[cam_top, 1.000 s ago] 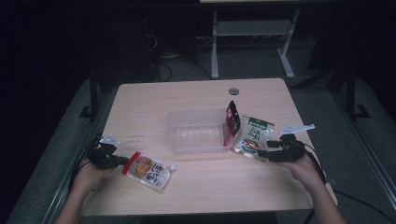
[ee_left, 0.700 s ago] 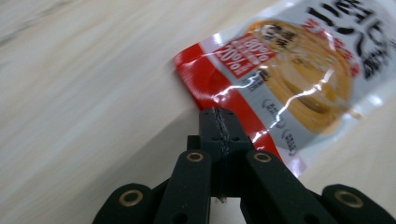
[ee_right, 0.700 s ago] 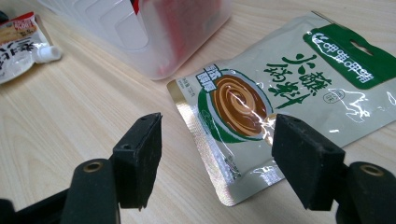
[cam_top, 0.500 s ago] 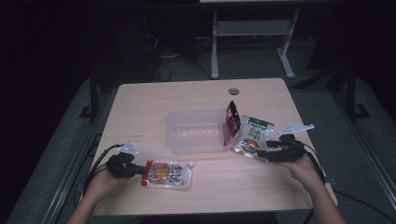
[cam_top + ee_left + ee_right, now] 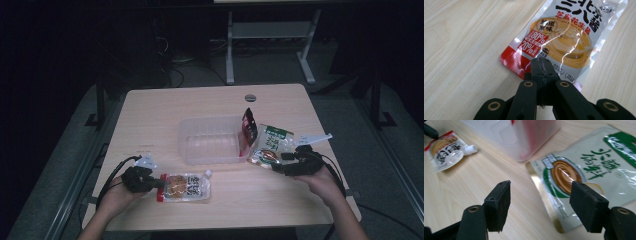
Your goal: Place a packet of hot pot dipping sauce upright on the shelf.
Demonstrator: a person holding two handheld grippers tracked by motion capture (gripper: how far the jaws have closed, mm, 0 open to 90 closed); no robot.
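We hold our left gripper (image 5: 159,183) low and level, jaws pressed tight together, the wrist straight behind it and the left hand (image 5: 122,187) wrapped around its body. Our right gripper (image 5: 540,205) points across toward the left one, its jaws standing apart with clear space between the pads; the right hand (image 5: 320,177) grips it from behind, forearm angled inward.

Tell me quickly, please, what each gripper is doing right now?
Left gripper: shut on the red sauce pouch.
Right gripper: open, holding nothing, just short of the green sauce pouch.
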